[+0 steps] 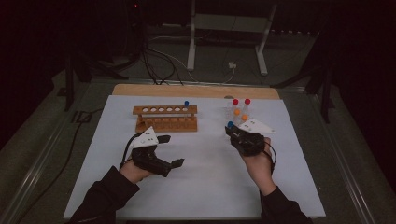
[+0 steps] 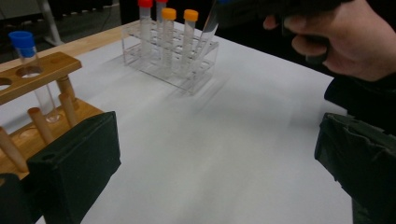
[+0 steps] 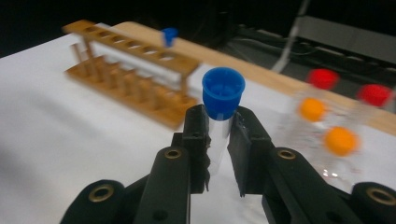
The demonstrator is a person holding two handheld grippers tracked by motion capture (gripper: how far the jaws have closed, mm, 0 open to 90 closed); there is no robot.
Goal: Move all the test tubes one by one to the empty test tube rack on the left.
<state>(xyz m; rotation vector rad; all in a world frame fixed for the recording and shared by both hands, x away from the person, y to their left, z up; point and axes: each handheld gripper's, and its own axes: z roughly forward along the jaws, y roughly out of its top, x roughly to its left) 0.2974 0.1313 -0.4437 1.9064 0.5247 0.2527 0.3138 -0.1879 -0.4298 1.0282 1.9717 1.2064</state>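
My right gripper (image 3: 218, 136) is shut on a clear tube with a blue cap (image 3: 223, 90), held upright just in front of the clear plastic rack (image 1: 239, 115); the same held tube (image 1: 230, 125) appears from above. That rack (image 2: 173, 65) holds two red-capped and two orange-capped tubes (image 3: 340, 140). To the left stands a wooden rack (image 1: 166, 119) with one blue-capped tube (image 1: 186, 104) in its rightmost hole. My left gripper (image 1: 172, 150) hovers open in front of the wooden rack (image 2: 35, 74), jaws wide apart with nothing between them (image 2: 215, 158).
A white mat (image 1: 201, 186) covers the table, with a wooden strip (image 1: 140, 89) along its far edge. Cables and a white stand's legs (image 1: 191, 51) lie on the dark floor beyond. Bare mat stretches between the two racks and in front of both hands.
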